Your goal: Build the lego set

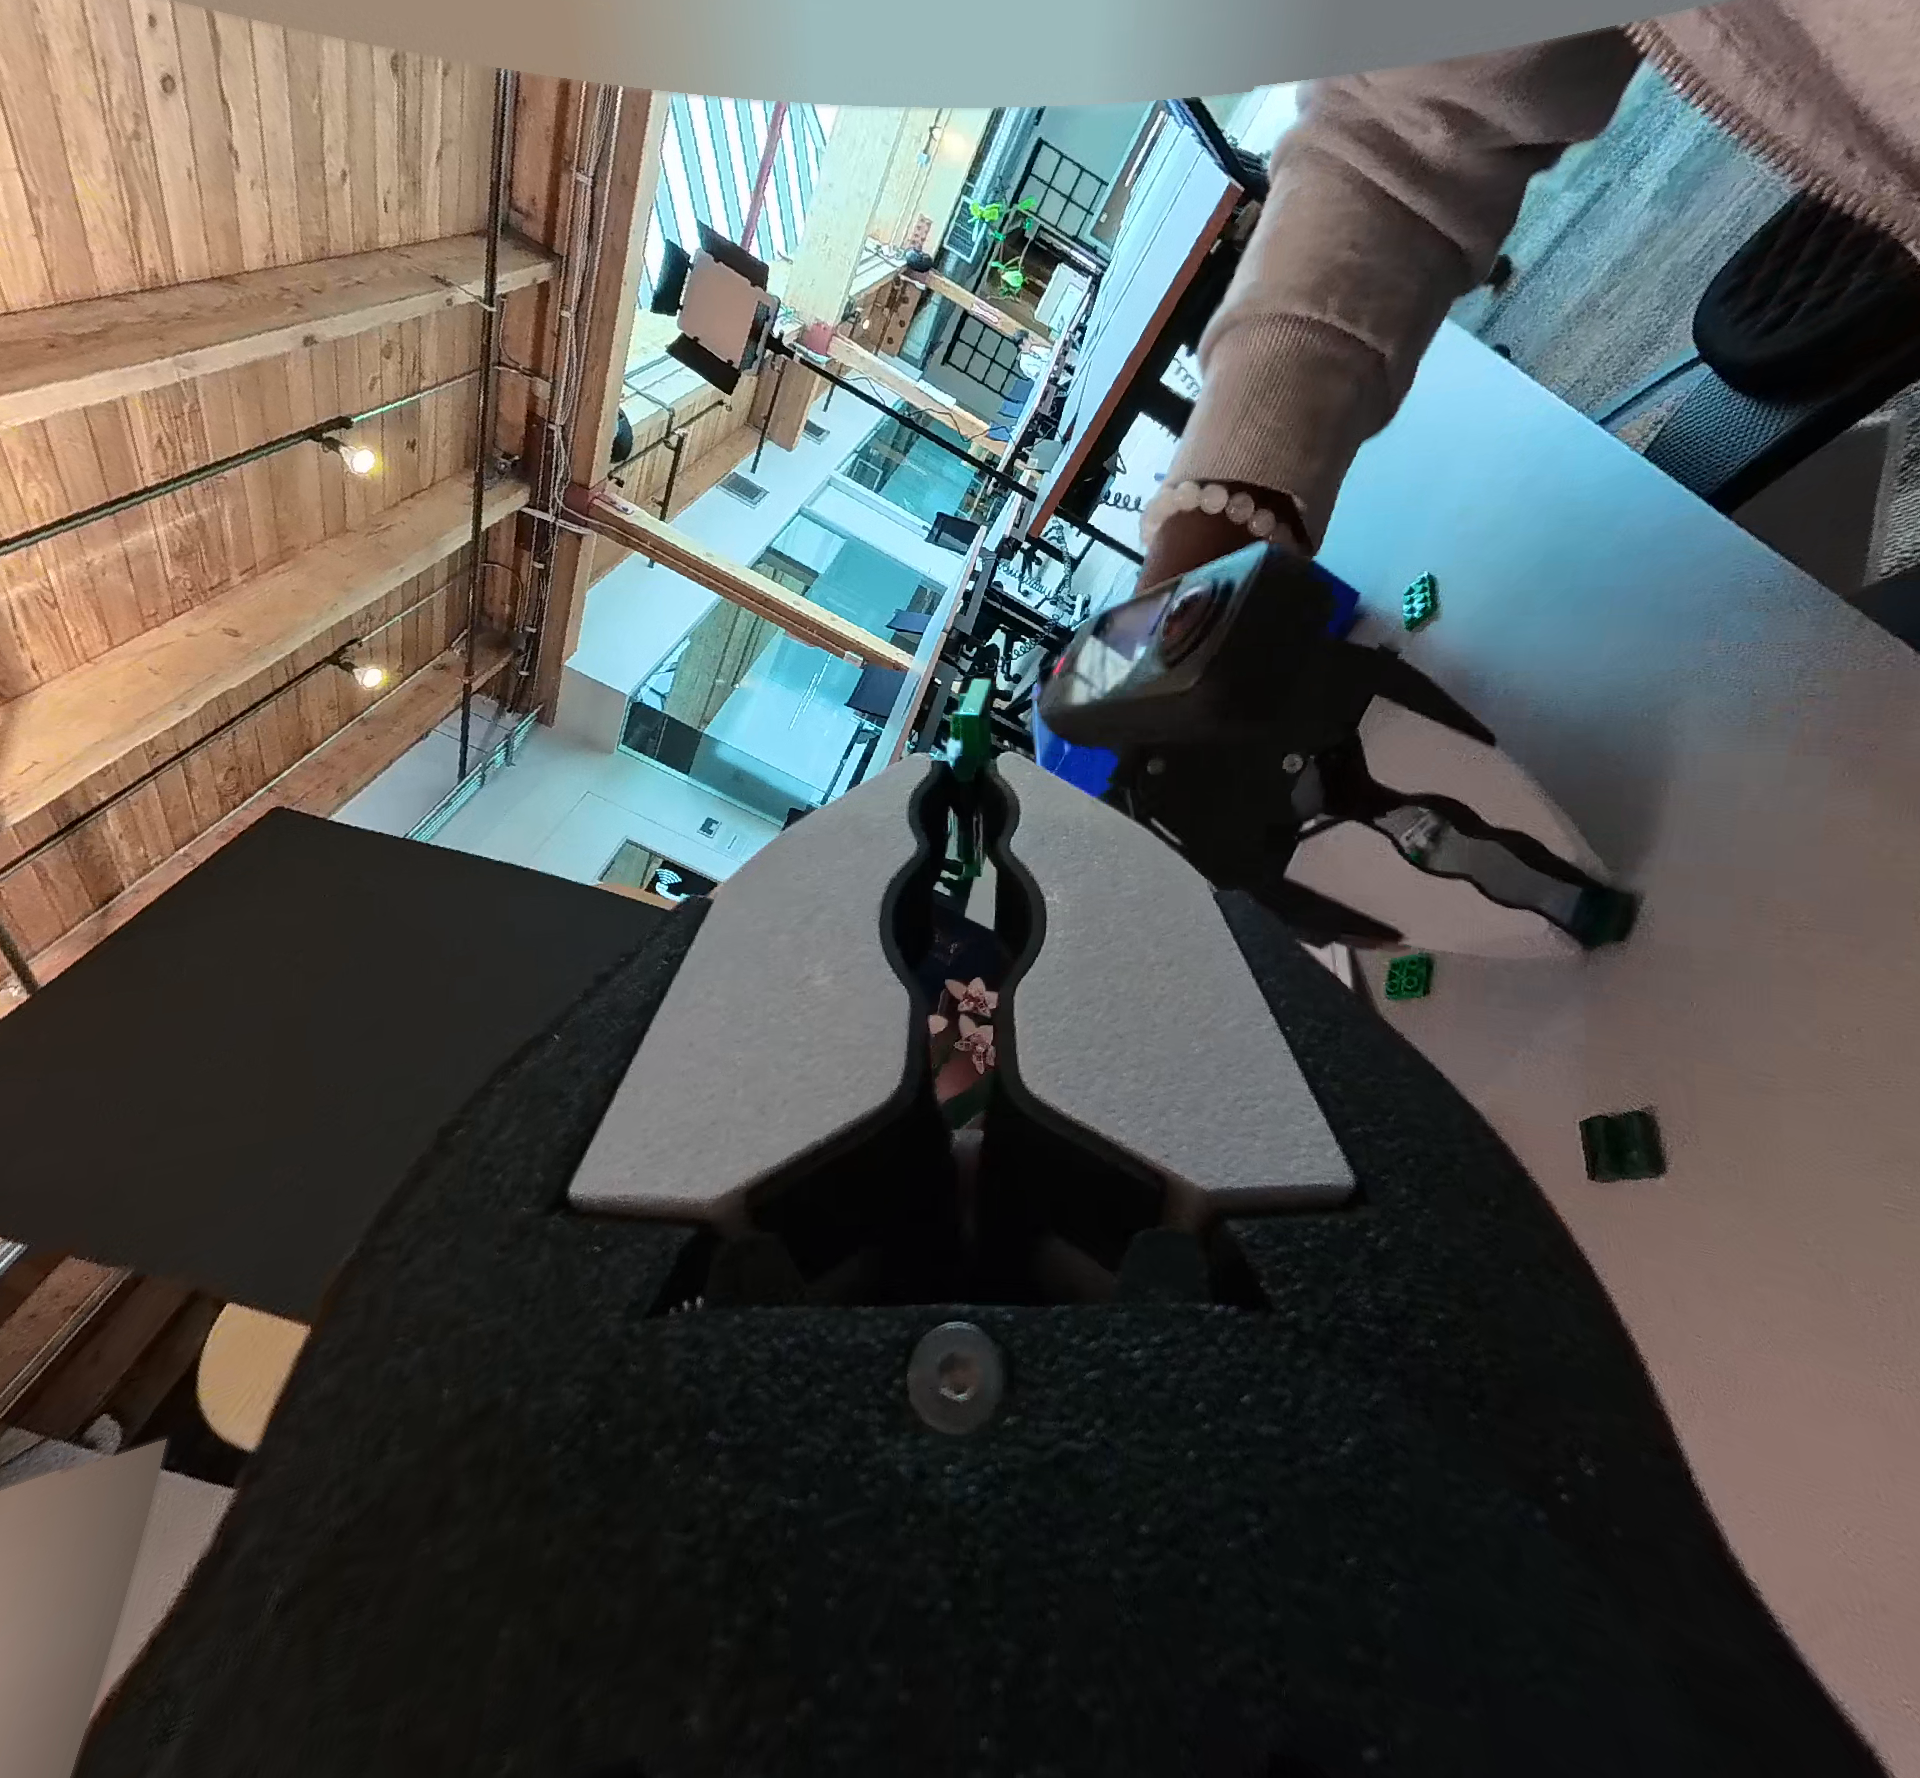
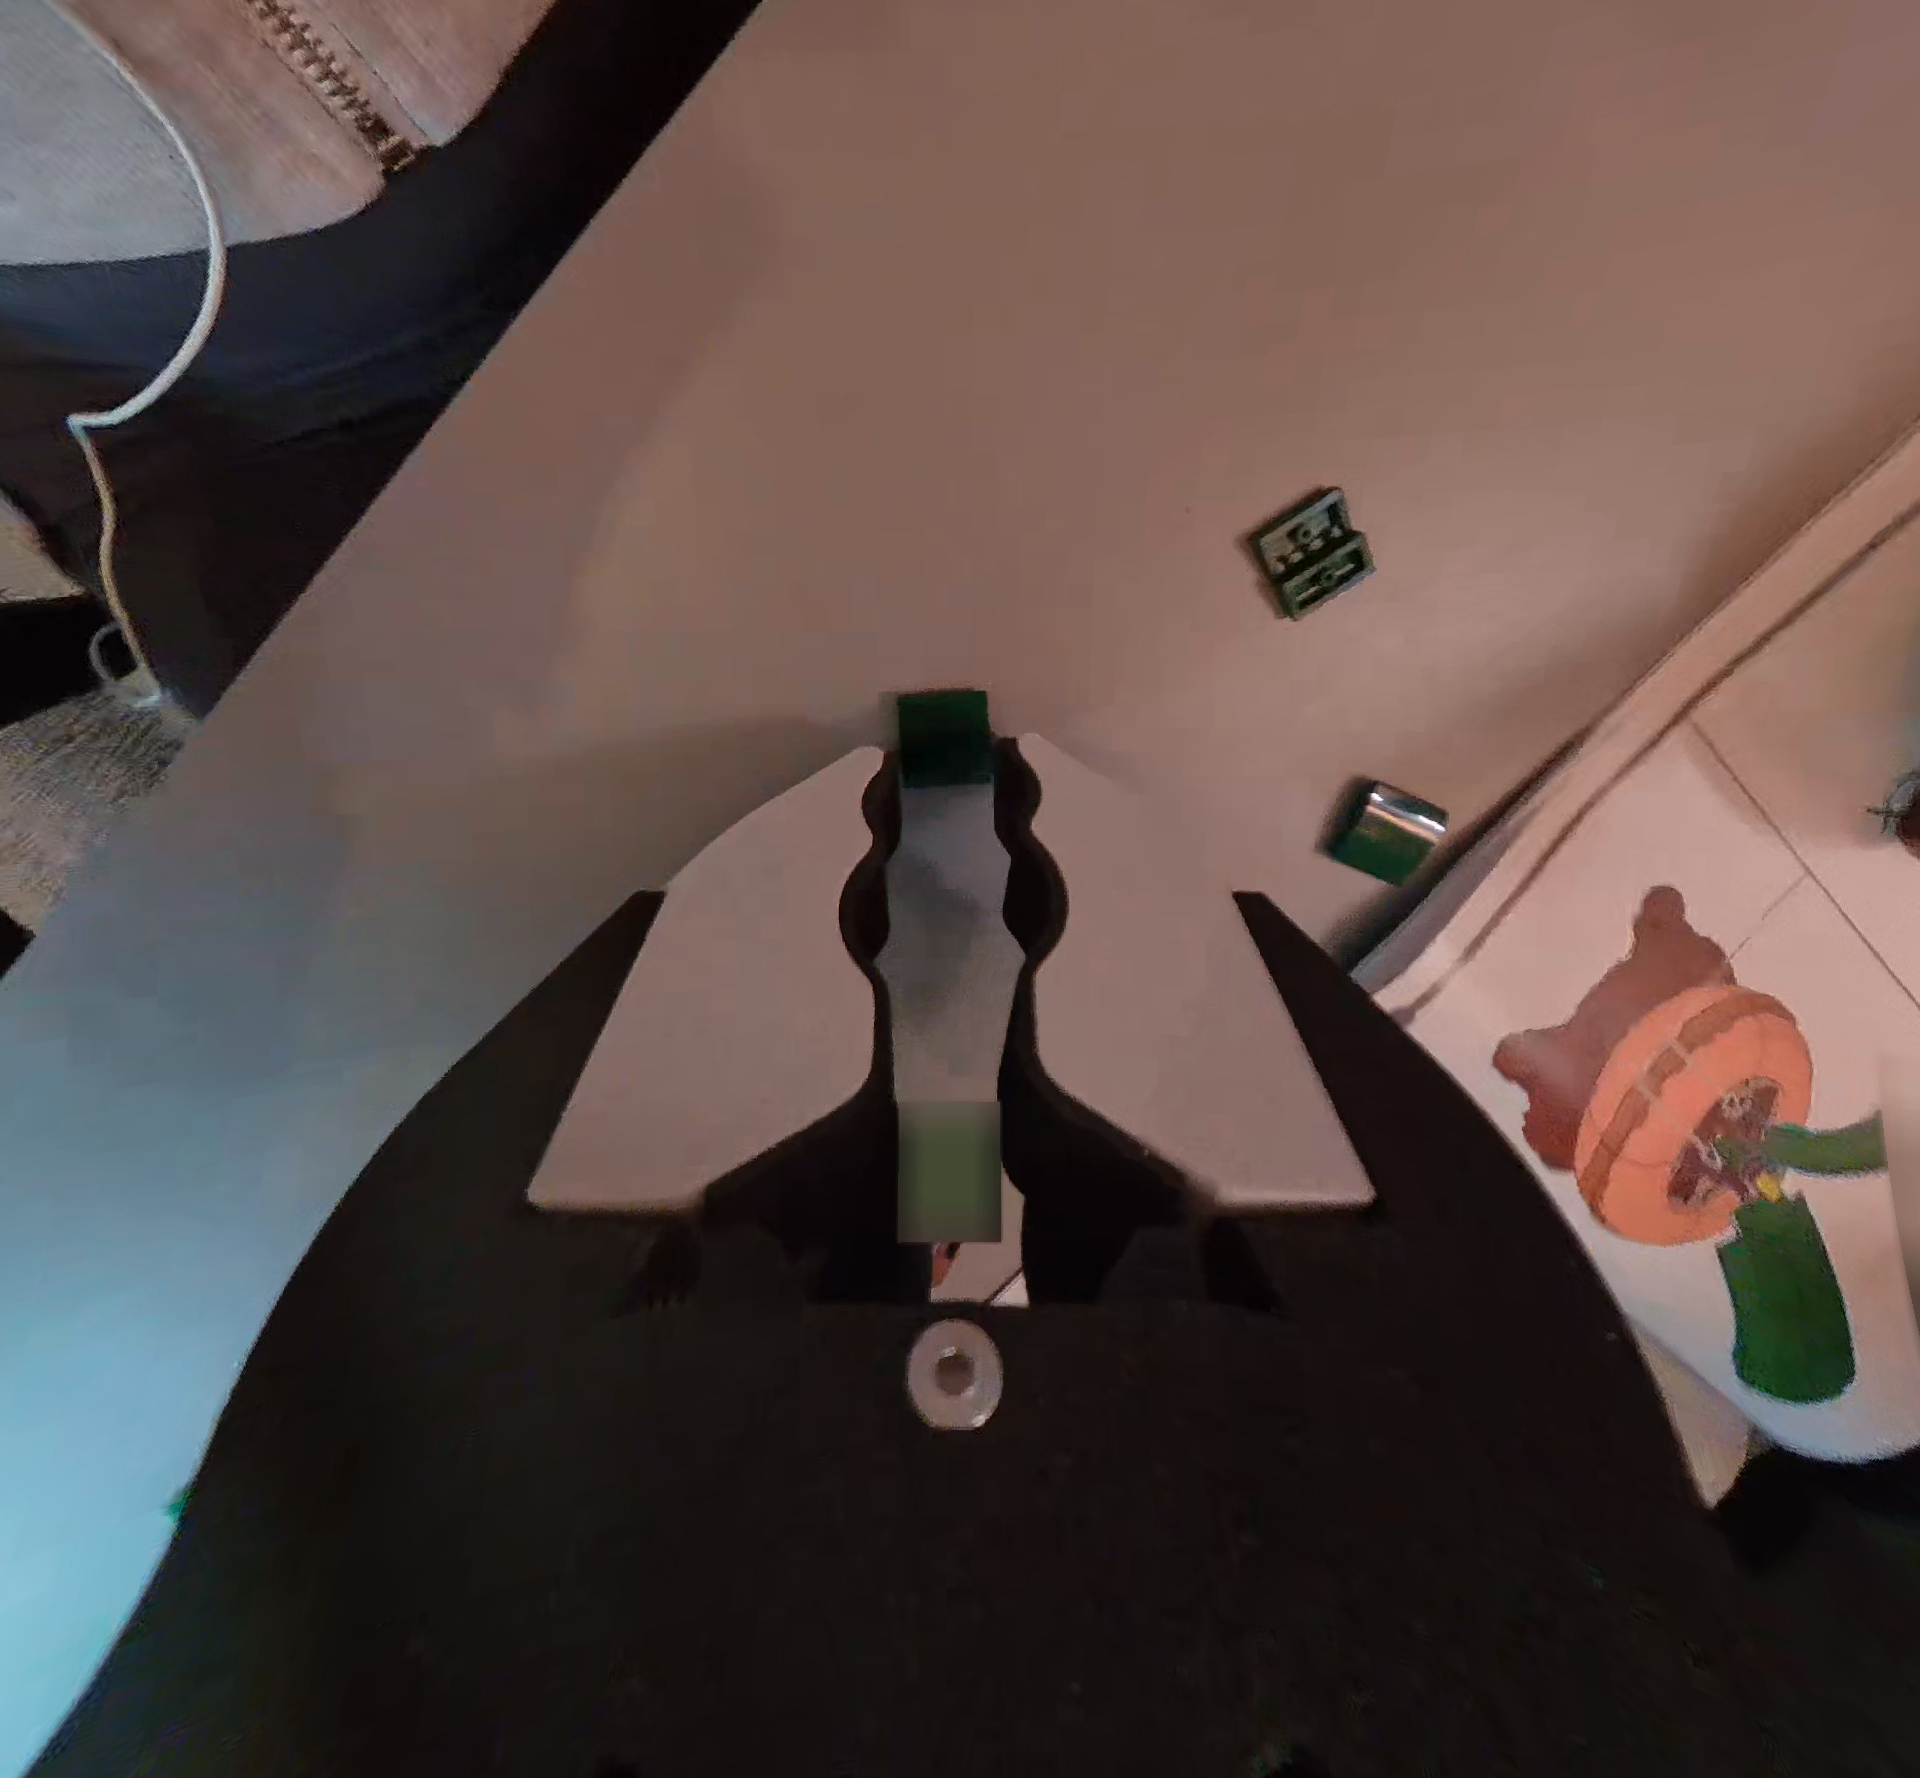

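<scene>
Left wrist view: green piece point(image 1: 968, 772) half-hidden between fingers point(image 1: 1101, 949).

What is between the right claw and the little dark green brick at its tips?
Nothing visible. The right gripper already has the small dark green plastic brick between its fingertips, down at the white table. The other loose green pieces lie off to one side, clear of it.
</scene>
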### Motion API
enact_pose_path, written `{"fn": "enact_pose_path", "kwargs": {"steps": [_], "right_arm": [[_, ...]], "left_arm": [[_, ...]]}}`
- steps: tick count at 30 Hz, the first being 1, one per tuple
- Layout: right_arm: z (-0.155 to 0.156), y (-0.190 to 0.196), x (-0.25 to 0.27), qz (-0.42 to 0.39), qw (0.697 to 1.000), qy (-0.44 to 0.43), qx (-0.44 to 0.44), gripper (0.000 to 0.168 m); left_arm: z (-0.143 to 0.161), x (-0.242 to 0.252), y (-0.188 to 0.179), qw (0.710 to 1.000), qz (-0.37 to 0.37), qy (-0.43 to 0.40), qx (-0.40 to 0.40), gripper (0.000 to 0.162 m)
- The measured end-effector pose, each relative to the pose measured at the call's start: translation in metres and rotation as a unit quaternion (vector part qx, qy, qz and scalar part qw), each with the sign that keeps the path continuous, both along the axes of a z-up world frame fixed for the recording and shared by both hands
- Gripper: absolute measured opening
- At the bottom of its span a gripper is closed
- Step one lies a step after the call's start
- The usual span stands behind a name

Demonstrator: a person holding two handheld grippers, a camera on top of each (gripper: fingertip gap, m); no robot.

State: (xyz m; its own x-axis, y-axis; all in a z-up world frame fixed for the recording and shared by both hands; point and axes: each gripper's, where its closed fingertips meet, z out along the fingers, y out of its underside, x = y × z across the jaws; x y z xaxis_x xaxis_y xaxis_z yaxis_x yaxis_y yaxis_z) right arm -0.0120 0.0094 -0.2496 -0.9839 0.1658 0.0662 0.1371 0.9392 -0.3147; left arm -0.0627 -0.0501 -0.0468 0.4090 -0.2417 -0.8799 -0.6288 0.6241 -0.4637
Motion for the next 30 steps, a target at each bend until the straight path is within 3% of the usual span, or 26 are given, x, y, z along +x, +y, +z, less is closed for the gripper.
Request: {"fn": "enact_pose_path", "kwargs": {"steps": [4, 7, 9, 12, 16, 26, 30], "right_arm": [[0.032, -0.007, -0.013, -0.148, 0.98, 0.102, -0.083, 0.018], [0.047, 0.005, -0.016, -0.368, 0.909, 0.153, -0.122, 0.021], [0.045, 0.008, -0.007, -0.5, 0.838, 0.161, -0.146, 0.006], [0.025, -0.021, 0.009, -0.529, 0.819, 0.142, -0.171, 0.002], [0.003, -0.02, 0.009, -0.554, 0.809, 0.151, -0.124, 0.002], [0.005, 0.035, 0.04, -0.624, 0.762, 0.148, -0.094, 0.006], [0.017, 0.002, 0.027, -0.627, 0.747, 0.137, -0.173, 0.01]], "left_arm": [[-0.001, 0.001, 0.001, 1.0, 0.0, -0.002, -0.002, 0.004], [0.001, 0.001, 0.001, 1.0, -0.002, -0.007, -0.003, 0.005], [0.0, -0.001, 0.002, 1.0, -0.004, -0.012, -0.005, 0.004], [-0.002, 0.0, 0.003, 1.0, -0.011, -0.017, -0.009, 0.004], [-0.003, 0.007, 0.004, 1.0, -0.02, -0.013, -0.009, 0.005], [-0.006, 0.011, 0.006, 1.0, -0.016, -0.005, -0.009, 0.005], [-0.008, 0.011, 0.007, 1.0, -0.015, -0.006, -0.012, 0.005]]}}
